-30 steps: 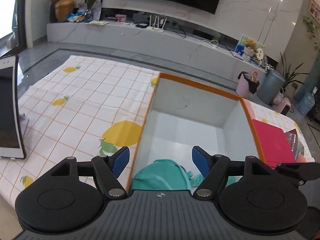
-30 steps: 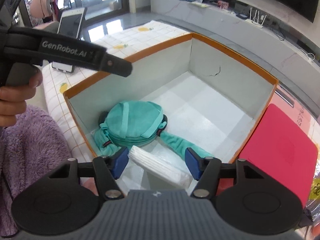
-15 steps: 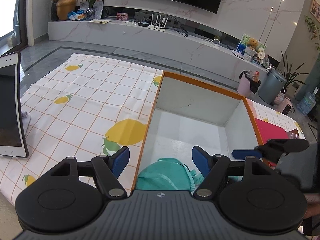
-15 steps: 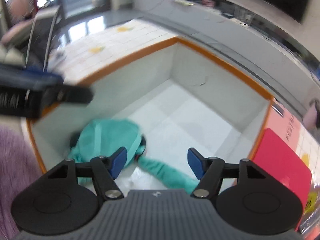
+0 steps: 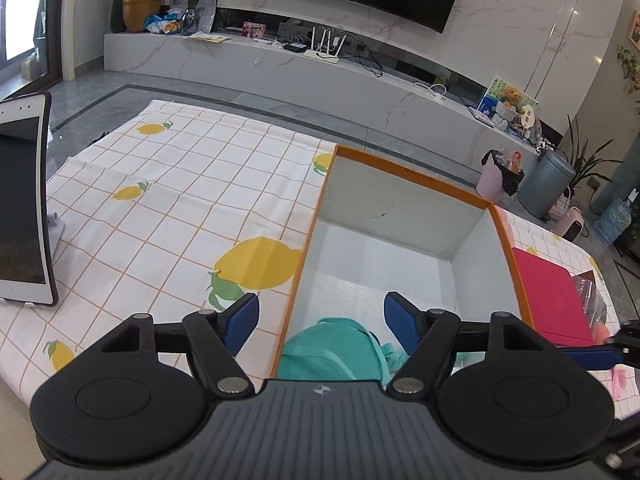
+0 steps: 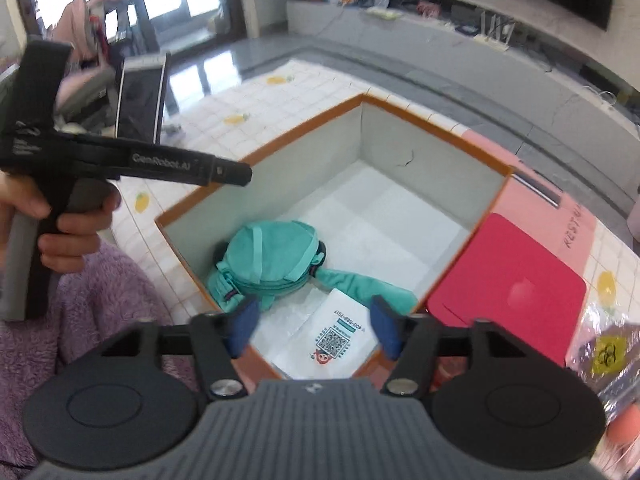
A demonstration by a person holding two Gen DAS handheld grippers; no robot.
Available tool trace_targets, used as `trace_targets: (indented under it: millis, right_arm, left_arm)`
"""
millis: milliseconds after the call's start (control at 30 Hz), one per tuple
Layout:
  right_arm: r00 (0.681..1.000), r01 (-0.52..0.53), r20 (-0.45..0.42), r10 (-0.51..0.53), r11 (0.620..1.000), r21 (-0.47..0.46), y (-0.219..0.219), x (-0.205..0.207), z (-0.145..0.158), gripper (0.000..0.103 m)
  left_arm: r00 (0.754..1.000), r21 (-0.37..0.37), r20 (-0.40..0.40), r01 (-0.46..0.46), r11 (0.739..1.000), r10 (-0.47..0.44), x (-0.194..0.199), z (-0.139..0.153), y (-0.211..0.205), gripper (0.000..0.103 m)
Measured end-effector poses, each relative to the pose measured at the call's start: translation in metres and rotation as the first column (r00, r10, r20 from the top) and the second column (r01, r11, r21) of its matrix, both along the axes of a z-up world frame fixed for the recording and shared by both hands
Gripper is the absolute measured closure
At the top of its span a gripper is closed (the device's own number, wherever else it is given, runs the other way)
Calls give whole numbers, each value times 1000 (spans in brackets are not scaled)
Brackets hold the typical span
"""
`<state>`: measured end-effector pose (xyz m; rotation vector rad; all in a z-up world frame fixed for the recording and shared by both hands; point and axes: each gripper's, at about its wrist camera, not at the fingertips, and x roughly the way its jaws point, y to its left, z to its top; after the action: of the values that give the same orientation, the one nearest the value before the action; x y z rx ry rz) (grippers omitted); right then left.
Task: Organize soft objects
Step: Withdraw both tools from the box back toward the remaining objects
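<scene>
The right gripper [image 6: 312,326], jaws just opened and empty, stands above the near corner of the orange-rimmed white cardboard box [image 6: 436,130], where the white printed tissue packet [image 6: 320,340] lies beside the teal plush pouch [image 6: 272,258]; the left gripper [image 5: 320,320] hangs open.

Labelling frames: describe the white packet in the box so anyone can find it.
Find the orange-rimmed box on the lemon-print cloth. On its white floor, in the near corner beside the teal fabric bag, lies the white packet. It alone is flat, white, with a printed QR code.
</scene>
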<state>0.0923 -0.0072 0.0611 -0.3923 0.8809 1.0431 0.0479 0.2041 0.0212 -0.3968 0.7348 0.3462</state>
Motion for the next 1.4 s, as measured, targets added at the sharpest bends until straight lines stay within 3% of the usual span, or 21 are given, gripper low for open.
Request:
trace_targets:
  millis: [100,233,467,600,700,800,933,1167,1300,1400]
  right_arm:
    - [999,41,-22,-40,998,57,-18,-6,0,34]
    - [998,57,-22,-56,996,68,-34,-17,-5,22]
    - [986,166,-31,-164,982,89,-61,-10,-18,19]
    - [981,193,18,-195,978,75,-75,-8,-20,18]
    - [970,225,72,-231,971,74,-93,-5,-15,11]
    - [947,290,110,-301,951,104,-117,2,-7,3]
    - [899,406,132,-419,907,113,-153,13,-4,3]
    - [777,608,163,-607,792,51,-206,35,-25,3]
    - [721,679,166,-673,734,23,-224,38,-37,3]
    - [724,668,226,-651,744,1,-228,34,-43,3]
  left_arm:
    - [1000,16,-9,9,1000,-9,0,1,-5,19]
    - [1000,68,-15,3,998,-2,-1,5,-13,19]
    - [999,143,18,38,989,-41,0,17,-43,19]
    - [996,146,41,74,987,-81,2,22,-59,19]
    - [991,152,67,108,982,-119,3,23,-73,19]
    - [984,171,80,145,975,-161,5,24,-89,19]
    - [973,160,94,195,968,-211,10,25,-108,19]
    - [958,108,109,253,961,-264,23,24,-143,19]
    - [936,133,88,328,935,-341,31,17,-175,19]
    - [916,155,83,377,913,-392,36,8,-202,19]
